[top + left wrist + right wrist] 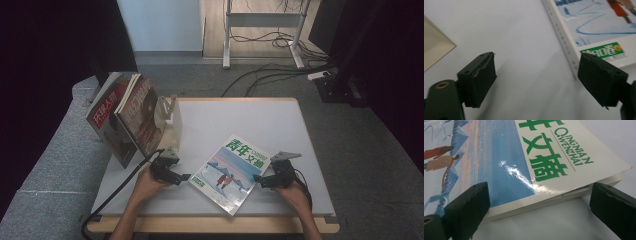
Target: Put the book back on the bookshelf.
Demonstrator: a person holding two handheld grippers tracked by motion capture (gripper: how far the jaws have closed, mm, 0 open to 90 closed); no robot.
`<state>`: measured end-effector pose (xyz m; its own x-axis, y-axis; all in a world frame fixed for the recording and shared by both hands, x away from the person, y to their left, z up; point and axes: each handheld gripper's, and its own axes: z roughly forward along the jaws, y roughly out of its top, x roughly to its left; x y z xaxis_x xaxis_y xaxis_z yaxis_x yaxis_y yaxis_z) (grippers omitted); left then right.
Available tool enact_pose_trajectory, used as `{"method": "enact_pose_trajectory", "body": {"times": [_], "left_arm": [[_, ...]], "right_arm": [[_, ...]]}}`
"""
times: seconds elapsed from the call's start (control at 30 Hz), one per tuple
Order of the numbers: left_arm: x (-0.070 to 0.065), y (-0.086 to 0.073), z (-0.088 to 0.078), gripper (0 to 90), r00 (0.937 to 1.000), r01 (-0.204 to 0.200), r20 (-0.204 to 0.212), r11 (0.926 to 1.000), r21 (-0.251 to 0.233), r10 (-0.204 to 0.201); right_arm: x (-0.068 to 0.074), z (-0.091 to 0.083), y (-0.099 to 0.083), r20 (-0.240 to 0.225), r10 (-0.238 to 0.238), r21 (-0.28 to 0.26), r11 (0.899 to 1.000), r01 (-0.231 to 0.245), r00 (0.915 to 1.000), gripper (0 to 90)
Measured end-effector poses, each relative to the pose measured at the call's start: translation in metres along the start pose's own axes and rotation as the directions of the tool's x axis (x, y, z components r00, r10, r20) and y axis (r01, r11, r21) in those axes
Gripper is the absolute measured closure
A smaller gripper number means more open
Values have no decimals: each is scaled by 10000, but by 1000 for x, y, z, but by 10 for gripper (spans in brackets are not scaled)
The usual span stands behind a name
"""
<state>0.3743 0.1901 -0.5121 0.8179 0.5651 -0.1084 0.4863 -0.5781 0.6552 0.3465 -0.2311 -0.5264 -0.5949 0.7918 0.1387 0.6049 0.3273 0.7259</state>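
Observation:
A magazine (231,171) with green characters and a blue snow scene on its cover lies flat on the white table (250,120), turned at an angle. My left gripper (183,176) rests just left of the magazine's near-left corner. In the left gripper view its jaws (536,72) stand open over bare table, with the magazine (596,22) to the upper right. My right gripper (257,179) sits at the magazine's right edge. In the right gripper view it (539,202) is open, low to the table, facing the magazine's (511,157) thick edge without touching it.
Three magazines (125,120) stand leaning against a beige bookend (172,120) at the table's back left. A cable (117,192) trails off the left front edge. Beyond the table are a grey floor, cables (280,70) and desk legs (227,35).

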Motion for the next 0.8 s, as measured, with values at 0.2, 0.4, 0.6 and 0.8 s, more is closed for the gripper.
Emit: {"method": "enact_pose_trajectory", "body": {"times": [0.2,0.4,0.6,0.8], "left_arm": [[0,3,13,99,9993,-195,-312,9992,361,206],[0,3,14,94,9993,-122,-345,9995,274,132],[-6,2,16,63,9978,-238,-614,9993,302,256],[-14,-4,15,60,9973,-121,-721,9999,72,126]], "right_arm": [[2,2,1,27,-41,57,10000,41,10000,0],[2,3,2,34,-67,104,9999,66,10000,0],[1,8,8,135,-211,151,9997,209,9997,0],[0,13,15,206,-396,241,9989,391,9990,0]]}}
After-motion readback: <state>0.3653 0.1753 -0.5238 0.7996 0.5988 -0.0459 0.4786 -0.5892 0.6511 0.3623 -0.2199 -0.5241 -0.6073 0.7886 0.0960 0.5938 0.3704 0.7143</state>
